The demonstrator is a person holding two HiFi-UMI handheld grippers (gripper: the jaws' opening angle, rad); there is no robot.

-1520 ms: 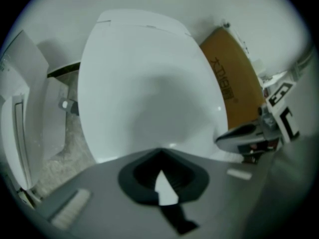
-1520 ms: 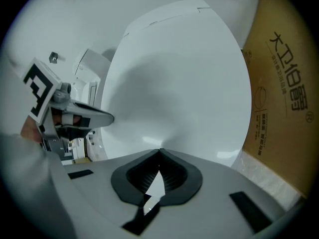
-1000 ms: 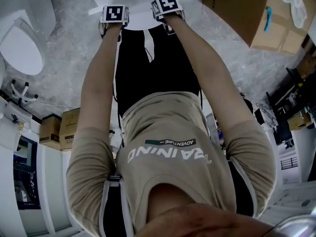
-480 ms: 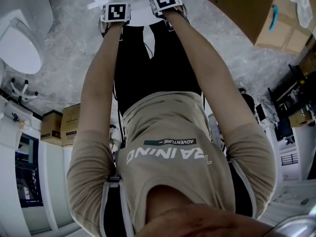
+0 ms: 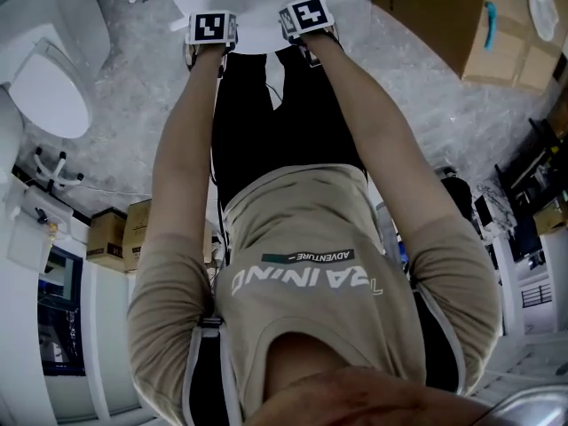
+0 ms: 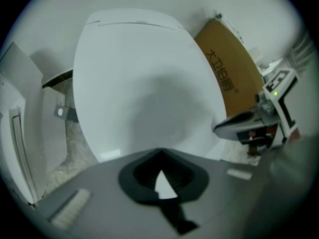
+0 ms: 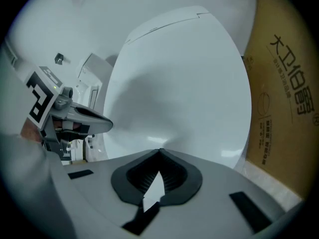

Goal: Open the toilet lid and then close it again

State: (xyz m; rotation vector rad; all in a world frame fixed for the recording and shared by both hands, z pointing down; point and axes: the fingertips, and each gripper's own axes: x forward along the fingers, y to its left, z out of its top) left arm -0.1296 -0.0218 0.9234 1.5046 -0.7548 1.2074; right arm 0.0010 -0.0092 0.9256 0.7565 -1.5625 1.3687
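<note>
Toilet lid (image 6: 144,83), apparently down, lies directly ahead of left gripper (image 6: 159,152) and right gripper (image 7: 159,152), long axis running away from them, both with jaws together and empty, equally near its front edge.

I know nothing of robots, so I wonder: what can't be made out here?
Toilet lid: head view, cut off by the top edge.
Lid's front rim: both gripper views, covered by left tongs and right tongs.
What lies under the lid: hidden by it.
Cardboard box small print: right gripper view, blurred.
</note>
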